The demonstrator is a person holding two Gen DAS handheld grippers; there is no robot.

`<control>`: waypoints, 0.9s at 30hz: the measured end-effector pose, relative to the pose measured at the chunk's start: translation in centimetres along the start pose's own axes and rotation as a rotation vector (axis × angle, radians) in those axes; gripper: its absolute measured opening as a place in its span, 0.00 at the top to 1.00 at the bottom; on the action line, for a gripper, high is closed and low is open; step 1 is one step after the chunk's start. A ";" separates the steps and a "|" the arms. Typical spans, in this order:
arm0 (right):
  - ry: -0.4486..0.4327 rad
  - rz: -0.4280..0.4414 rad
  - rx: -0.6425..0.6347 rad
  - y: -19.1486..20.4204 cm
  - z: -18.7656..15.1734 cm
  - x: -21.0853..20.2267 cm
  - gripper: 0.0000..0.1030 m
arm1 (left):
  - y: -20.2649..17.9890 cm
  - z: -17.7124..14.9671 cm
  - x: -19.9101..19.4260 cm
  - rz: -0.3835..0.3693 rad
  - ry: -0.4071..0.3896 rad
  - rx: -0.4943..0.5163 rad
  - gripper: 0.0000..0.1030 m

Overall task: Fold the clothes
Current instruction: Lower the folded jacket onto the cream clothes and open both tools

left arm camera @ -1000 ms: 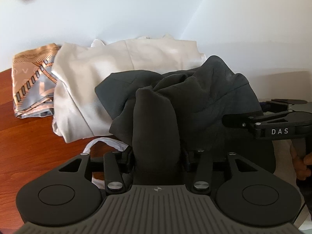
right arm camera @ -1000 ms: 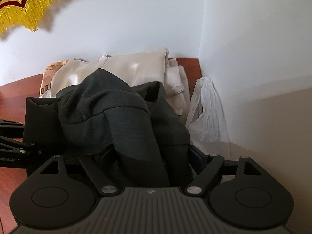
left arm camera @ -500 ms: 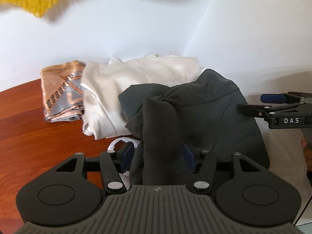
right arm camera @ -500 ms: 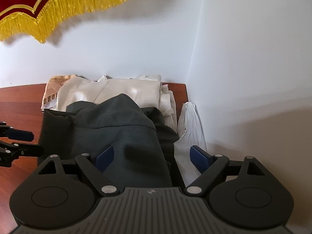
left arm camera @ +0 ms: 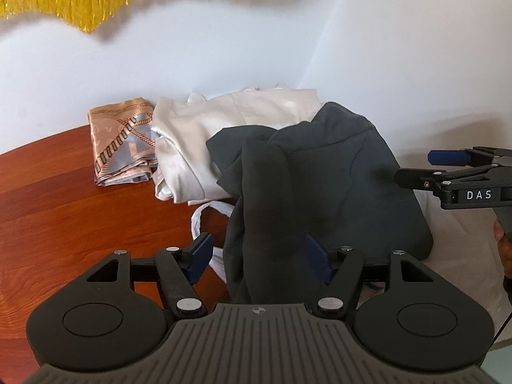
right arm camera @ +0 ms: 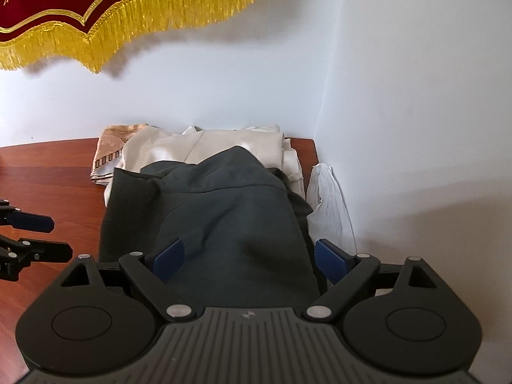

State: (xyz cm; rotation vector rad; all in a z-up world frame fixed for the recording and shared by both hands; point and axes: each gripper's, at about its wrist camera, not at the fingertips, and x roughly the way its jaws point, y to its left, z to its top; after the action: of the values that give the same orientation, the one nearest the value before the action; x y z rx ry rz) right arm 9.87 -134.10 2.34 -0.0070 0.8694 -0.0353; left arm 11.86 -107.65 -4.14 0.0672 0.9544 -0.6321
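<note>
A dark grey garment (left arm camera: 320, 176) lies crumpled on the wooden table (left arm camera: 64, 208), partly over a cream garment (left arm camera: 198, 134). My left gripper (left arm camera: 258, 260) hangs above its near fold with jaws opening. The fold still sits between the blue pads (left arm camera: 200, 257), but the left pad stands clear of it. In the right wrist view my right gripper (right arm camera: 249, 259) is open wide over the dark garment (right arm camera: 224, 208), pads off the cloth. Each gripper also shows in the other's view, the right gripper (left arm camera: 416, 168) at the right edge and the left gripper (right arm camera: 51, 236) at the left edge.
A folded patterned scarf (left arm camera: 121, 140) lies left of the cream garment (right arm camera: 166, 147). A white plastic bag (right arm camera: 329, 204) fills the wall corner beside the table's right end. A red banner with gold fringe (right arm camera: 128, 16) hangs on the wall above. A person's hand (left arm camera: 502, 246) holds the right gripper.
Both grippers have let go of the dark garment, widened their jaws, and drawn back and upward. The garment has settled onto the pile, and more wall and banner are in view.
</note>
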 end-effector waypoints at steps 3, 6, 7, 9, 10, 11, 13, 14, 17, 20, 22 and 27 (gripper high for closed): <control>-0.008 -0.007 0.006 0.8 -0.4 -0.7 0.08 | 0.2 -0.4 -0.7 -0.001 -0.004 0.016 0.32; -0.017 -0.016 0.011 1.6 -0.9 -1.3 0.05 | 0.4 -0.8 -1.4 0.004 -0.005 0.036 0.31; -0.018 -0.017 0.012 1.8 -1.0 -1.5 0.05 | 0.4 -0.9 -1.5 0.006 -0.005 0.040 0.30; -0.021 -0.026 0.026 2.4 -1.4 -2.0 0.04 | 0.4 -1.2 -2.0 0.012 -0.006 0.048 0.27; -0.022 -0.028 0.031 2.7 -1.6 -2.2 0.04 | 0.4 -1.3 -2.3 0.012 -0.010 0.053 0.25; -0.023 -0.031 0.036 2.9 -1.8 -2.4 0.04 | 0.5 -1.4 -2.7 0.012 -0.015 0.056 0.25; -0.024 -0.033 0.042 3.4 -2.2 -2.8 0.03 | 0.5 -1.7 -3.4 0.012 -0.024 0.064 0.19; -0.026 -0.036 0.045 3.7 -2.4 -3.1 0.03 | 0.6 -1.8 -3.7 0.011 -0.029 0.064 0.18; -0.037 -0.045 0.053 4.8 -3.1 -4.0 0.01 | 0.8 -2.3 -4.6 0.021 -0.040 0.064 0.12; -0.048 -0.057 0.063 5.9 -3.7 -4.8 0.01 | 1.0 -3.0 -5.8 0.035 -0.047 0.069 0.09; -0.054 -0.062 0.071 6.7 -4.1 -5.3 0.01 | 1.1 -3.5 -6.4 0.032 -0.047 0.079 0.08; -0.065 -0.082 0.082 9.5 -5.7 -6.6 0.01 | 1.7 -5.5 -8.4 0.059 -0.046 0.123 0.08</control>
State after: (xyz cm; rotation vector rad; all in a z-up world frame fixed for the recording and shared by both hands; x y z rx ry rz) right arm 1.52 -124.37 3.53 0.0328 0.8015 -0.1469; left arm 5.22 -100.45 -1.20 0.1890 0.8657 -0.6355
